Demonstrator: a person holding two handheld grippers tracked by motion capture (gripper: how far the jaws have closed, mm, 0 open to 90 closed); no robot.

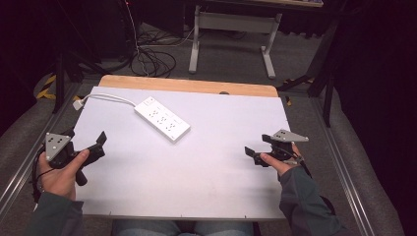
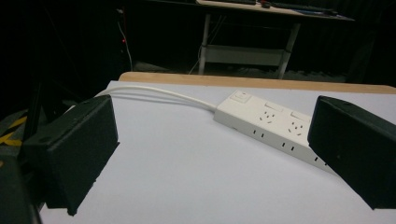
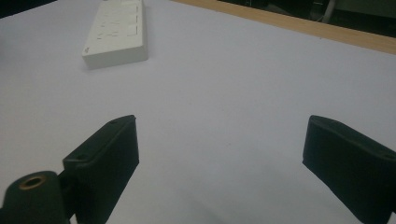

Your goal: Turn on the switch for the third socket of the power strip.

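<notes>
A white power strip [image 1: 162,118] lies flat on the white-topped desk [image 1: 196,172], set diagonally in the far left part of the surface, sockets facing up. Its white cable [image 1: 110,97] curves off from the far end toward the desk's left far corner, where it ends in a plug [image 1: 77,104] at the edge. Nothing touches the strip.

The left gripper [image 1: 96,145], held in the person's left hand [image 1: 61,172], hovers at the near left of the desk, well apart from the strip and pointed toward it. In the left gripper view its jaws stand wide apart and empty, with the strip [image 2: 271,126] and its cable [image 2: 159,93] lying on the desk beyond them, the strip's near end hidden behind one jaw.

The right gripper [image 1: 255,156], held in the right hand [image 1: 280,162], is at the near right of the desk, aimed leftward. In the right gripper view its jaws are likewise spread wide, gripping nothing, over bare desk surface; the strip's end [image 3: 116,35] lies well ahead of them.

A wooden strip [image 1: 187,84] edges the far side of the desk.
</notes>
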